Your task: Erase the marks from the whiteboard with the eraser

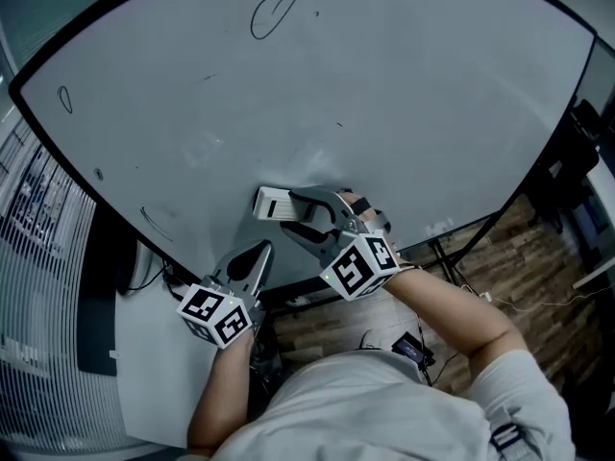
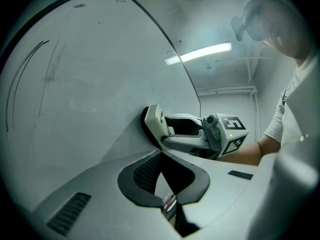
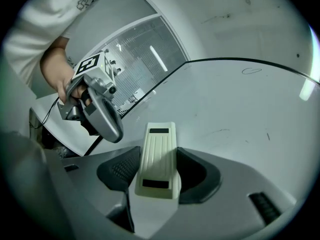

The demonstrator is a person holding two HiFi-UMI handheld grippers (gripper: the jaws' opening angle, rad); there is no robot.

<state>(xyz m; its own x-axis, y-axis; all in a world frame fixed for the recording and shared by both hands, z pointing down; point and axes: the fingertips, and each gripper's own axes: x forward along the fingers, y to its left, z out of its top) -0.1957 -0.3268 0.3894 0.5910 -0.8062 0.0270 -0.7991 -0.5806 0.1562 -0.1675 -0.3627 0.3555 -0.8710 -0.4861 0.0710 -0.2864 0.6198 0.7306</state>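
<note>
The whiteboard point(image 1: 384, 113) fills the head view. It carries a loop mark point(image 1: 274, 12) at the top, a small oval point(image 1: 65, 99) at the left and a curved stroke point(image 1: 154, 221) near the lower left. My right gripper point(image 1: 300, 211) is shut on the cream eraser point(image 1: 274, 203), which is pressed flat on the board's lower middle. In the right gripper view the eraser point(image 3: 159, 156) lies between the jaws, with an oval mark point(image 3: 251, 70) far beyond it. My left gripper point(image 1: 258, 254) hovers at the board's bottom edge, shut and empty point(image 2: 161, 155). A long curved stroke point(image 2: 20, 79) shows at its left.
Window blinds point(image 1: 38, 257) run down the left side. A white table point(image 1: 144, 363) stands below the board's lower left corner. Stand legs point(image 1: 452, 257) and cables cross the wooden floor point(image 1: 519, 267) at the right. A dark stand point(image 1: 567, 161) is at the far right.
</note>
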